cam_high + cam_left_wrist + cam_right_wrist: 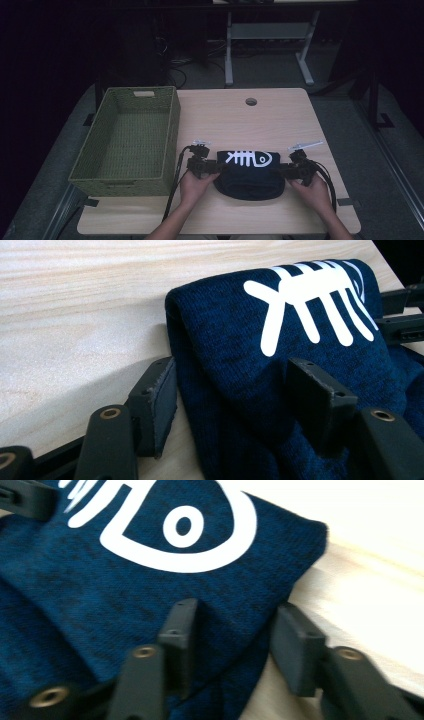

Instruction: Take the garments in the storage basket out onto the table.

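Folded navy knit garment with white fish-skeleton print, lying low and centre in the high view on pale wood-grain desk. Ribbed, soft weave, rounded fold at the near edge. Left gripper at the cloth's left end, flat black jaws spread, one beside the folded edge on bare wood, the other resting on top of the fabric, no squeeze evident. Right gripper at the right end, jaws likewise apart astride the cloth's corner. Woven green rectangular basket at centre left, beside the garment.
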Demonstrator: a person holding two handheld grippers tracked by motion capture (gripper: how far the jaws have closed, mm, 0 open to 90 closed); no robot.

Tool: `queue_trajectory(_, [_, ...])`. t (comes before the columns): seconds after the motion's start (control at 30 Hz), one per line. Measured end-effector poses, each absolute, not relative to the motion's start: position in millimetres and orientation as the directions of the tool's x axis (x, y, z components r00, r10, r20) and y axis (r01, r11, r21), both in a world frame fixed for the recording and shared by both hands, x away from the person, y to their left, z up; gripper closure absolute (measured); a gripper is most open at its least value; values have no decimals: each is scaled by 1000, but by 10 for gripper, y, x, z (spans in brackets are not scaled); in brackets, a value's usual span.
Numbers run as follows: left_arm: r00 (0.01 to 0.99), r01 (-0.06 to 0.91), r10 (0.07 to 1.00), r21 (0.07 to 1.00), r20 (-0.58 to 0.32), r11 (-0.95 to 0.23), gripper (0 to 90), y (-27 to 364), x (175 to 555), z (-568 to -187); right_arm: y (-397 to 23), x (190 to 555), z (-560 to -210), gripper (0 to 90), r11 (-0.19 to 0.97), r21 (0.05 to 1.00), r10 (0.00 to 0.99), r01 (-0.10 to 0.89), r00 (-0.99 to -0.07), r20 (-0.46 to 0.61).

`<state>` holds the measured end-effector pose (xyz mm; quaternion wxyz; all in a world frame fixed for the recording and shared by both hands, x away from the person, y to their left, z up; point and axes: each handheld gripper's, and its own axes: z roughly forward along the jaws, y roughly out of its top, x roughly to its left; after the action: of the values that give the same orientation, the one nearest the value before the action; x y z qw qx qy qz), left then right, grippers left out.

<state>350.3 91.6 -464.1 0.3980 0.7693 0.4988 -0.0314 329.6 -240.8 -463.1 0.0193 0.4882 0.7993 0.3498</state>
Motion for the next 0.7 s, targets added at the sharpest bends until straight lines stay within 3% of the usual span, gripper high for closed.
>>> queue_trajectory(0.43, [527, 792, 712, 572, -464, -214, 686, 883, 3502, -4677, -2374, 3285, -4652, 757, 231, 579, 785, 782, -501, 365])
queue_trajectory(0.7, [537, 782, 712, 583, -452, -220, 739, 886, 3490, -4599, -2380, 3283, -4613, 786, 223, 586, 783, 779, -502, 368])
